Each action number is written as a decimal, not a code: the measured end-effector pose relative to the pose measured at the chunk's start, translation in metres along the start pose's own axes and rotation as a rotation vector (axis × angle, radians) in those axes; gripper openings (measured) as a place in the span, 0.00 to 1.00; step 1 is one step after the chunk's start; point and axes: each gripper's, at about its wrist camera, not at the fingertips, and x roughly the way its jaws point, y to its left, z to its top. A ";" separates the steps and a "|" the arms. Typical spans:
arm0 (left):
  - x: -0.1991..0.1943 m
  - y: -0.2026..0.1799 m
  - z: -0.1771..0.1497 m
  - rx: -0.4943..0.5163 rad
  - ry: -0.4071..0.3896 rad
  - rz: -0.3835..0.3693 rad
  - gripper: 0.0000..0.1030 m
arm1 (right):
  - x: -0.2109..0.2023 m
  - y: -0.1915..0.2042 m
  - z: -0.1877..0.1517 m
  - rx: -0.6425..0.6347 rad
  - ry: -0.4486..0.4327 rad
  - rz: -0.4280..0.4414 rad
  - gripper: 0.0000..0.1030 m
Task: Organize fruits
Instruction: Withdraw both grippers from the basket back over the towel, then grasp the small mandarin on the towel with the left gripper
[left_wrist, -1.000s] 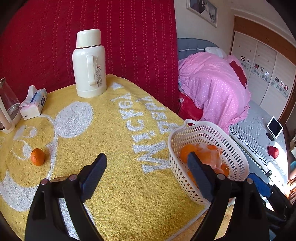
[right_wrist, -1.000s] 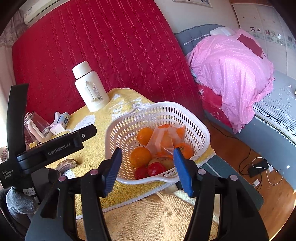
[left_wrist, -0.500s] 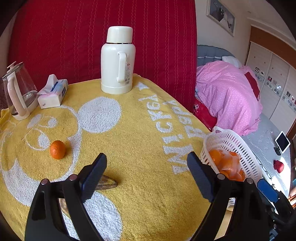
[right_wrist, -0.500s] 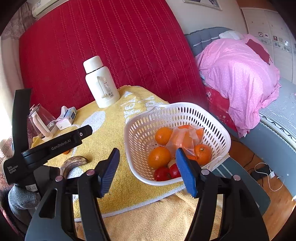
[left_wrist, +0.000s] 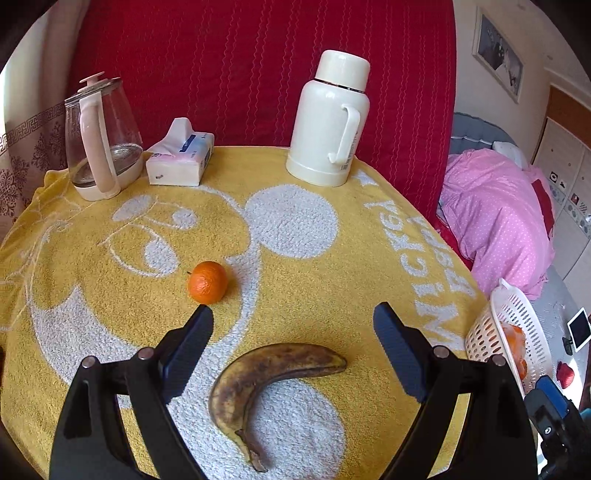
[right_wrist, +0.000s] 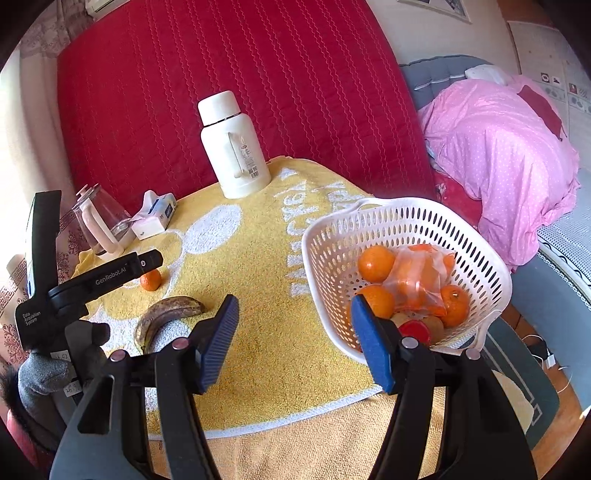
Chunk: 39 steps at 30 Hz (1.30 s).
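A brown, overripe banana (left_wrist: 266, 384) lies on the yellow towel (left_wrist: 332, 280) just below my open, empty left gripper (left_wrist: 293, 314). A small orange (left_wrist: 207, 282) sits just beyond the left fingertip. Both also show in the right wrist view: the banana (right_wrist: 166, 314) and the orange (right_wrist: 150, 279). A white basket (right_wrist: 480, 254) at the table's right edge holds several oranges, a plastic bag of fruit and red fruits. My right gripper (right_wrist: 293, 314) is open and empty, near the basket's left rim. The left gripper's body (right_wrist: 92, 284) shows at the left.
A white thermos (left_wrist: 328, 118), a tissue pack (left_wrist: 181, 158) and a glass kettle (left_wrist: 99, 136) stand along the back of the table before a red quilted panel. A bed with a pink duvet (right_wrist: 498, 147) lies to the right. The basket (left_wrist: 509, 339) overhangs the table edge.
My left gripper has swung left, away from the basket, and now faces the banana and the orange. My right gripper has shifted left a little; the basket now sits to its right.
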 end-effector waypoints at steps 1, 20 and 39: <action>0.001 0.009 0.001 -0.015 0.001 0.013 0.85 | 0.001 0.003 -0.001 -0.005 0.004 0.006 0.63; 0.045 0.072 0.014 -0.049 0.067 0.108 0.79 | 0.028 0.049 -0.021 -0.129 0.115 0.104 0.64; 0.097 0.074 0.019 0.008 0.134 0.049 0.51 | 0.051 0.067 -0.031 -0.174 0.190 0.123 0.64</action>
